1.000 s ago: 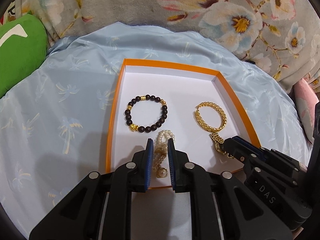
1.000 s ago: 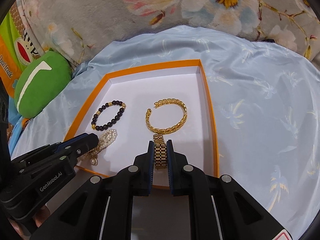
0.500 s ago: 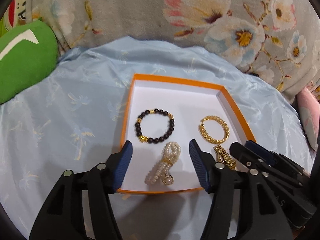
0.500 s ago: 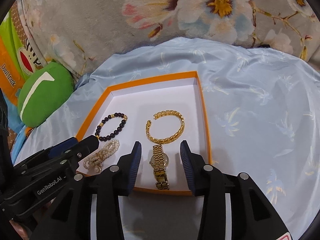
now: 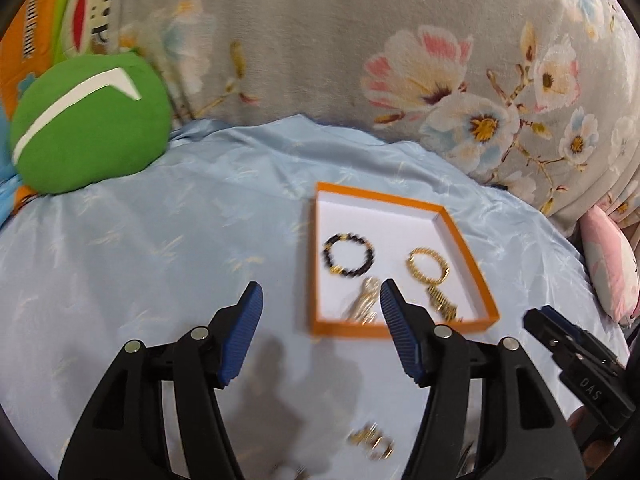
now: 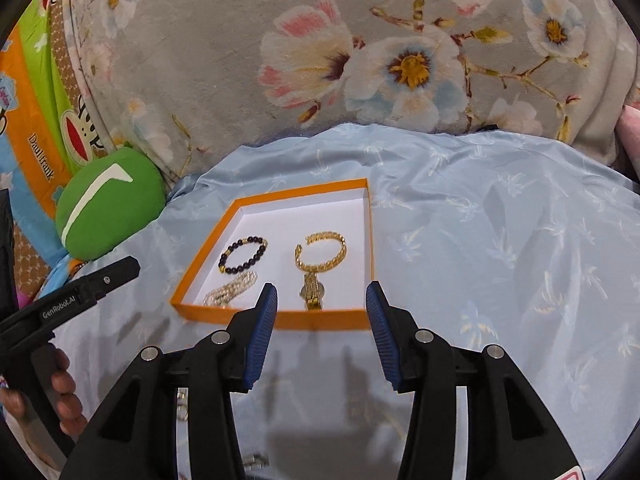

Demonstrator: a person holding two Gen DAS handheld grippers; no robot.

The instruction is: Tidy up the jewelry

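**Four pieces in the tray, both grippers empty**

Orange tray [image 6: 320,321] on blue cloth [image 6: 500,240] holds 4 pcs: 1 dark bead bracelet [image 6: 243,255] at 10 o'clock, 1 gold chain bangle [image 6: 321,252] at 2, 1 pearl bracelet [image 6: 230,289] at 7, 1 gold watch [image 6: 312,290] at 5. Left gripper [image 5: 321,299] and right gripper [image 6: 321,295]: jaws just spread apart, nothing between, both short of the tray. Writing: "GenRobot.AI", "DAS", "Daul Frank". 1 green cushion [image 6: 108,208] at 9.

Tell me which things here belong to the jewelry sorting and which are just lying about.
Job:
- orange-rimmed white tray
- black bead bracelet
- gold chain bangle
- gold link watch
- pearl bracelet
- loose gold pieces on the cloth

Lying about:
- green round cushion
- floral grey blanket
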